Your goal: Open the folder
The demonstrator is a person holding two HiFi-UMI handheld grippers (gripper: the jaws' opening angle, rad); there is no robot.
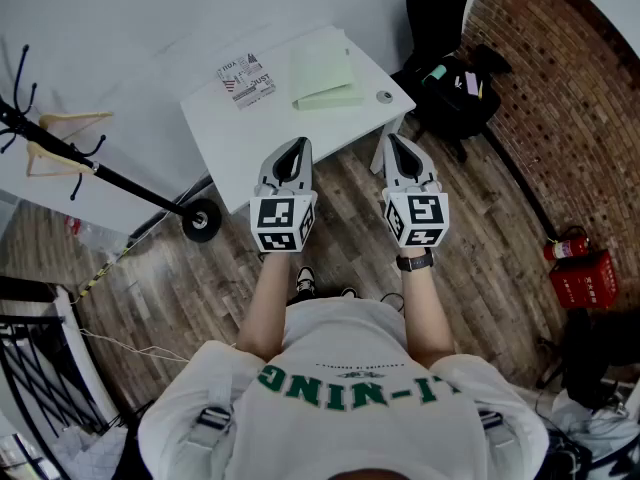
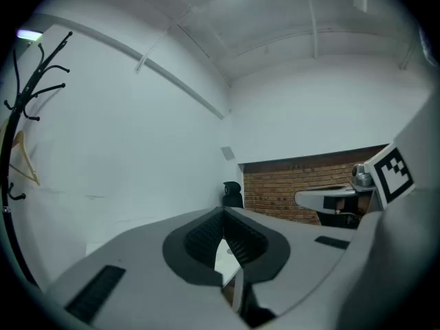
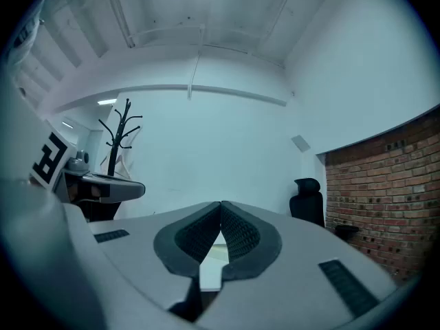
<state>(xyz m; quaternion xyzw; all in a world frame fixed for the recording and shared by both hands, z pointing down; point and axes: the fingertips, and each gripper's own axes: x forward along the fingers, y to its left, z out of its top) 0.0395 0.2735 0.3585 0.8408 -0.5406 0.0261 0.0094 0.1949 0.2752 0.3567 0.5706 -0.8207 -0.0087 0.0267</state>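
Observation:
A pale green folder [image 1: 325,76] lies closed on the small white table [image 1: 250,143], toward its far right side. My left gripper [image 1: 299,143] is held level over the table's near edge, jaws shut with nothing between them. My right gripper [image 1: 392,139] hovers level just off the table's near right corner, also shut and empty. Both stop short of the folder. In the left gripper view the left gripper [image 2: 223,212] has its ribbed pads meeting at the tip. The right gripper [image 3: 221,203] shows the same in the right gripper view.
A printed booklet [image 1: 246,79] and a small round object [image 1: 385,96] also lie on the table. A black coat rack [image 1: 60,153] with wooden hangers leans at the left. A black office chair [image 1: 437,8] and a bag [image 1: 460,88] stand by the brick wall [image 1: 570,98]. A red fire extinguisher [image 1: 568,247] sits at right.

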